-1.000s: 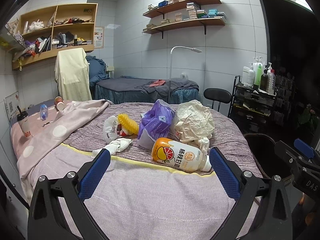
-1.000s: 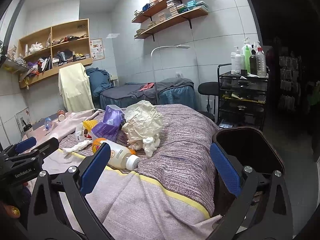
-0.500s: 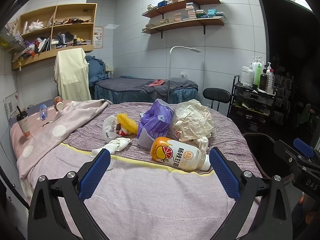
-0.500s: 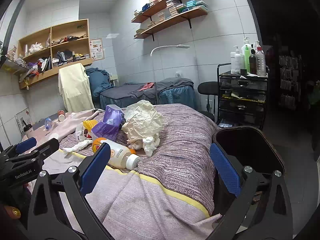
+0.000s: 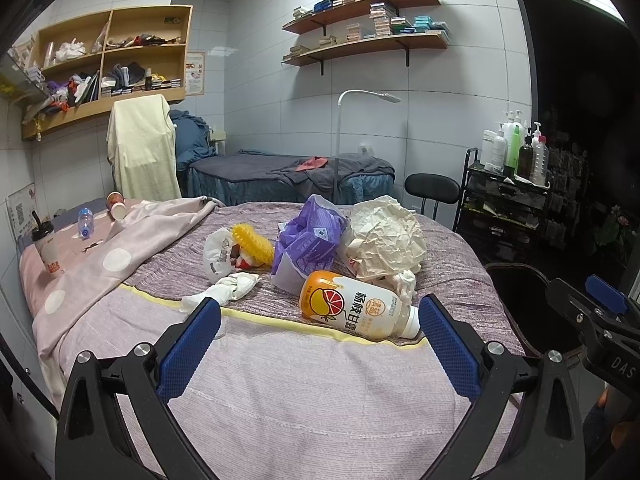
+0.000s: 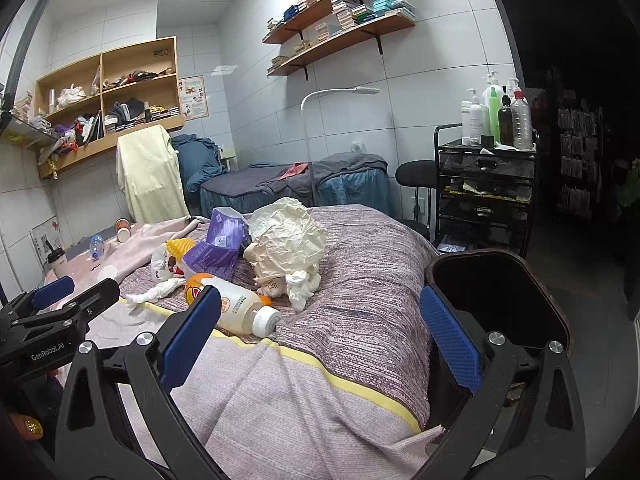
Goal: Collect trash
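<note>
Trash lies in a heap on the bed: an orange-and-white drink bottle [image 5: 354, 306] on its side, a purple wrapper bag [image 5: 310, 236], a big ball of crumpled cream paper [image 5: 386, 238], a white tissue wad [image 5: 232, 286], and a small white bag with a yellow spiky ball [image 5: 252, 242]. My left gripper [image 5: 318, 340] stands open just short of the bottle, nothing between its blue pads. My right gripper [image 6: 320, 338] is open too, over the bed's right side, with the bottle [image 6: 240, 308] by its left finger. A black bin [image 6: 496, 292] stands beside the bed at the right.
A pink dotted blanket [image 5: 120, 248] covers the bed's left side, with a cup [image 5: 46, 250], a small water bottle [image 5: 85, 222] and a paper cup [image 5: 116, 204] beyond it. A black trolley [image 6: 486, 196] with bottles, a stool [image 5: 432, 188] and a second bed [image 5: 288, 176] stand behind.
The left gripper's view has shifted slightly, so the bottle sits a touch further left and higher between its fingers. The right gripper has barely moved. Both stay open.
</note>
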Motion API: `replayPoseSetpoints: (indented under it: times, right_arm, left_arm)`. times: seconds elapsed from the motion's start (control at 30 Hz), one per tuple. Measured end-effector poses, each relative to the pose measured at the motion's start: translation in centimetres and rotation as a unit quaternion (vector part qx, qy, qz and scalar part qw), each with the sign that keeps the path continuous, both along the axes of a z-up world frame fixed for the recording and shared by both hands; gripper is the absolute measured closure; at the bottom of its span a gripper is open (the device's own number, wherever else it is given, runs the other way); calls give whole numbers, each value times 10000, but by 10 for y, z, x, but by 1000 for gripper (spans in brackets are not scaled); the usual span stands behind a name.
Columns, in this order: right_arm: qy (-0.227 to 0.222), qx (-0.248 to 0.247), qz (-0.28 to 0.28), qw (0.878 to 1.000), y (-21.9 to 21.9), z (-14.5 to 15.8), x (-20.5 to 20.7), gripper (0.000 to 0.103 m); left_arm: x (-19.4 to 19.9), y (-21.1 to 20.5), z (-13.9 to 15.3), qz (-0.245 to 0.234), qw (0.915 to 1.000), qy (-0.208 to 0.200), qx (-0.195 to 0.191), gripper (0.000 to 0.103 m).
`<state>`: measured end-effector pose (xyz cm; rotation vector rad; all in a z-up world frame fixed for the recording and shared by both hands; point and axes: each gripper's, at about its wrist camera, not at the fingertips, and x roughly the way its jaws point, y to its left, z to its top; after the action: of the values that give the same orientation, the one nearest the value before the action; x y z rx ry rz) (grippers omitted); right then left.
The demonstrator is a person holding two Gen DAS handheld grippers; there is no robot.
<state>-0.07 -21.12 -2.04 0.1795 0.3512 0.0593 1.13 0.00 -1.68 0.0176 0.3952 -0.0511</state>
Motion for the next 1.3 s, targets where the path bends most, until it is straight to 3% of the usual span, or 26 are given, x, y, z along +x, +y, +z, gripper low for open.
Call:
replayPoseSetpoints:
  times: [0.83,1.03,1.3]
  right_arm:
    - [279,139,49,9995,-2,-6,9,5]
    - [655,38,275,9975,7,-15,24,5]
    - [1421,84,1176,9828,31,-34,63,5]
  left_arm:
    - [6,3,-8,31,9998,212,40,6]
    - [14,8,-18,45,9989,462,22,6]
    - [30,34,-43,140,9949,997,107,6]
